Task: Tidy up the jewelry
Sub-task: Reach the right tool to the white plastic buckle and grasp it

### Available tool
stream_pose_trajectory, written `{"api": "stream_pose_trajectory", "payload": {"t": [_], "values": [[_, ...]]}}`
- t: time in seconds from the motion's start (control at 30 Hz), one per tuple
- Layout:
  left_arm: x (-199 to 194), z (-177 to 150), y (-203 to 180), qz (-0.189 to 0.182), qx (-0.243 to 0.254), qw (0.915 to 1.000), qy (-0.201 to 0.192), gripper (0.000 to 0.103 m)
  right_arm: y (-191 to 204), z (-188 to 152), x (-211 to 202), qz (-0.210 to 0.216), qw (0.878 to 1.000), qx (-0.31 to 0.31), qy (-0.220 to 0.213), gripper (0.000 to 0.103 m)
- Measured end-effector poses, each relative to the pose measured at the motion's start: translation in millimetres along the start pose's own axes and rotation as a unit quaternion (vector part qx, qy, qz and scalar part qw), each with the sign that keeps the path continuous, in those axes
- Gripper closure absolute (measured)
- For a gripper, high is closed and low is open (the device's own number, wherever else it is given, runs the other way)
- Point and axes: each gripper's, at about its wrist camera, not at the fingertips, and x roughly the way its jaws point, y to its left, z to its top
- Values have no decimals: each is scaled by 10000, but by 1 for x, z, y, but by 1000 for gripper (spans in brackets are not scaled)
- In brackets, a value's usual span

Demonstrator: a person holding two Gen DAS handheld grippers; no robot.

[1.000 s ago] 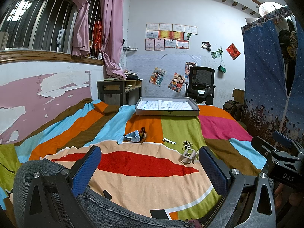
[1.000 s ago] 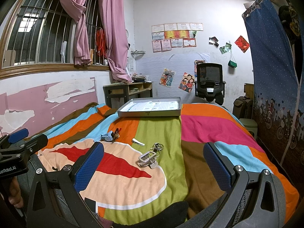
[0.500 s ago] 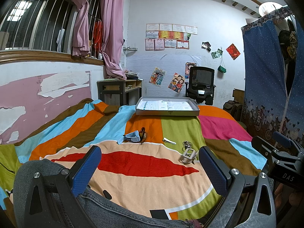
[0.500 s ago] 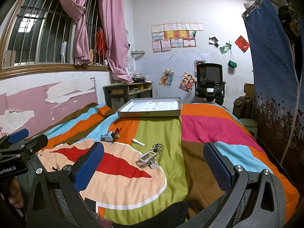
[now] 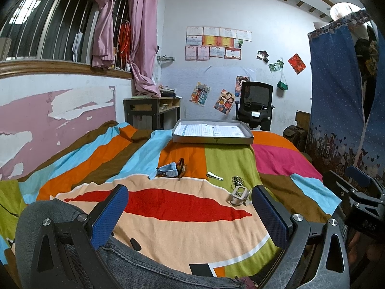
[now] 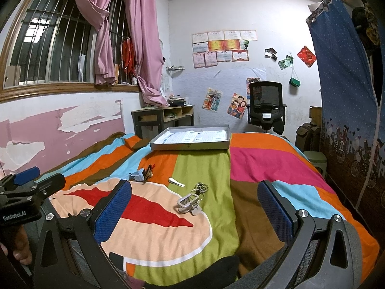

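Left claw: released, blue pads spread wide, holding nothing, low over the near end of the bed.
Right claw: likewise released and empty, beside the left one; its body shows at the right edge of the left wrist view.
Bedspread: soft striped cloth with folds; everything lies on it.
White hair clip: nearest piece, just left of the left claw's right pad.
Key rings: a small cluster touching the clip's far side.
Silver barrette: flat on the green stripe, a little left and farther.
Blue band: crumpled, farther left, against a dark amber piece I cannot identify.
Tray: shallow grey box at the far end, lined with printed paper, no jewelry in it; probably the destination.
Risk: the flat barrette and thin rings may slip from the pads, or the pads may pinch cloth and drag neighbouring pieces; clip and rings may lift together.
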Motion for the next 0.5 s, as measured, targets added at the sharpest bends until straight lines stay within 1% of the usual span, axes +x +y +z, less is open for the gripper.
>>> {"api": "stream_pose_trajectory", "payload": {"t": [0.13, 0.23, 0.4, 0.5], "values": [[15, 3, 11, -104, -310, 9992, 246, 0, 2, 9, 1, 97, 9999, 94, 31, 1], [31, 11, 21, -243, -584, 9969, 463, 0, 3, 19, 9, 108, 9999, 10, -80, 1], [64, 28, 27, -278, -673, 9951, 674, 0, 1, 53, 27, 97, 9992, -148, -347, 1], [88, 42, 26, -297, -604, 9951, 719, 0, 1, 73, 41, 67, 9984, -206, -514, 1]]}}
